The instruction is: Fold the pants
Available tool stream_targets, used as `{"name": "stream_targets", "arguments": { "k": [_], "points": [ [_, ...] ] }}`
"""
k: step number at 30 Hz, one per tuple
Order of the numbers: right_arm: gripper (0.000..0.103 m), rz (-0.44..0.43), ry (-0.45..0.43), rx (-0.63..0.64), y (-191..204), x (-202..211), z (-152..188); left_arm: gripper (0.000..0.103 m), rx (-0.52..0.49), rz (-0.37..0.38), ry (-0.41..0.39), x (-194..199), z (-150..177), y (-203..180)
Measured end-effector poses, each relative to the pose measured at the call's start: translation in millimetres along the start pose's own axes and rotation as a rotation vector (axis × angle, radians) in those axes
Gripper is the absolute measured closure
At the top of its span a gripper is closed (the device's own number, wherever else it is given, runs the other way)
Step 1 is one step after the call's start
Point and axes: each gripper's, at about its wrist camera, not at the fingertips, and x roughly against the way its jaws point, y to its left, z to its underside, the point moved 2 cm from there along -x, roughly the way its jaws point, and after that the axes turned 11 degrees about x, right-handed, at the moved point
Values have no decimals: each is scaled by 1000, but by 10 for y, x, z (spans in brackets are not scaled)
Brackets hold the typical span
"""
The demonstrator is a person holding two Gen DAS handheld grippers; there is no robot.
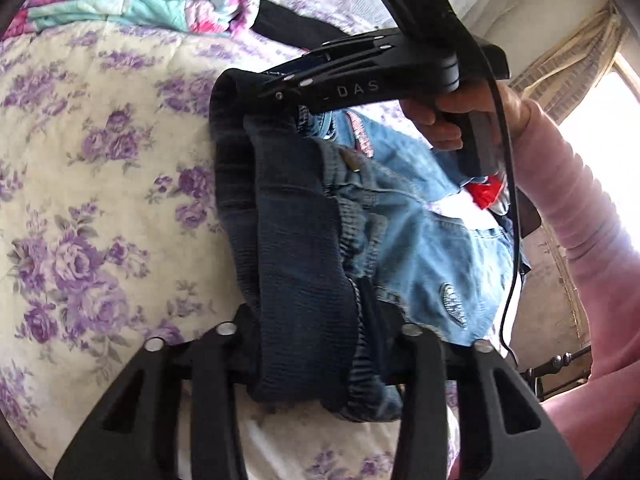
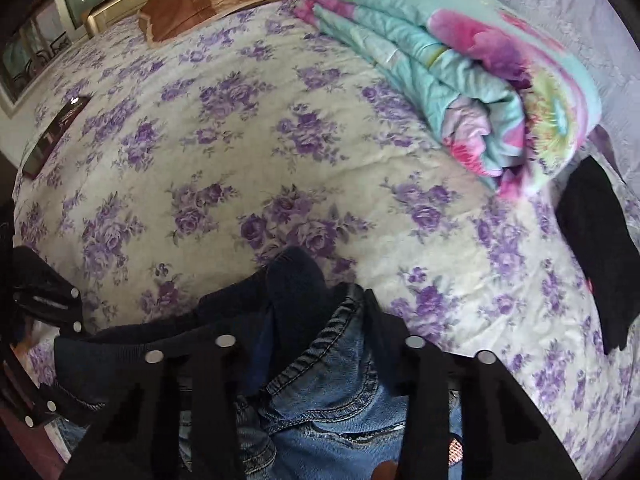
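Observation:
The pants are blue jeans [image 1: 416,240] with a dark ribbed waistband [image 1: 292,240], held up above the bed. My left gripper [image 1: 316,344] is shut on the waistband at the bottom of the left wrist view. My right gripper [image 1: 276,88] shows at the top of that view, shut on the other end of the waistband. In the right wrist view the right gripper [image 2: 320,340] clamps the dark band and denim [image 2: 336,392]. The left gripper [image 2: 52,312] sits at the left edge there.
The bed [image 2: 280,140] has a cream cover with purple flowers. A folded teal and pink quilt [image 2: 460,72] lies at the back right. A black garment [image 2: 600,248] lies at the right edge. A brown cushion [image 2: 176,8] and a dark flat object [image 2: 56,132] lie far left.

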Motion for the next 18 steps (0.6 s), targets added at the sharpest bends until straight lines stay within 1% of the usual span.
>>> {"name": "stream_targets", "arguments": {
  "k": [2,4,6,7,8,10,11,12,13,14,15,16,17,18],
  "points": [
    [69,9,-45,-23,-28,136,-24,71,-47,-15,-41,93,12,-80],
    [70,19,-114,-1,21,318,-114,72,-89,-8,-104,256,11,-156],
    [70,25,-168,30,59,436,-232,72,-96,-1,-173,431,-3,-171],
    [70,30,-194,37,82,450,-327,72,-83,-13,-222,551,-19,-123],
    [70,27,-217,43,112,423,-440,72,-65,-28,-244,628,-16,-52],
    [69,20,-244,55,151,269,-561,71,-12,-77,-246,671,4,108],
    [64,12,-233,49,160,130,-605,71,44,-100,-208,590,12,255],
    [59,6,-217,30,174,-32,-620,71,79,-114,-178,521,14,360],
    [51,-1,-197,6,186,-214,-592,71,115,-138,-148,464,39,455],
    [46,-9,-190,-12,214,-286,-575,70,144,-139,-120,421,60,523],
    [46,-9,-201,-29,228,-294,-529,69,150,-130,-121,453,52,529],
    [43,-3,-229,-50,234,-215,-476,66,137,-127,-140,508,56,499],
    [37,-1,-260,-83,238,-66,-392,64,125,-133,-158,548,60,470],
    [34,-1,-308,-120,261,159,-267,64,104,-141,-182,598,76,424]
  ]
}}
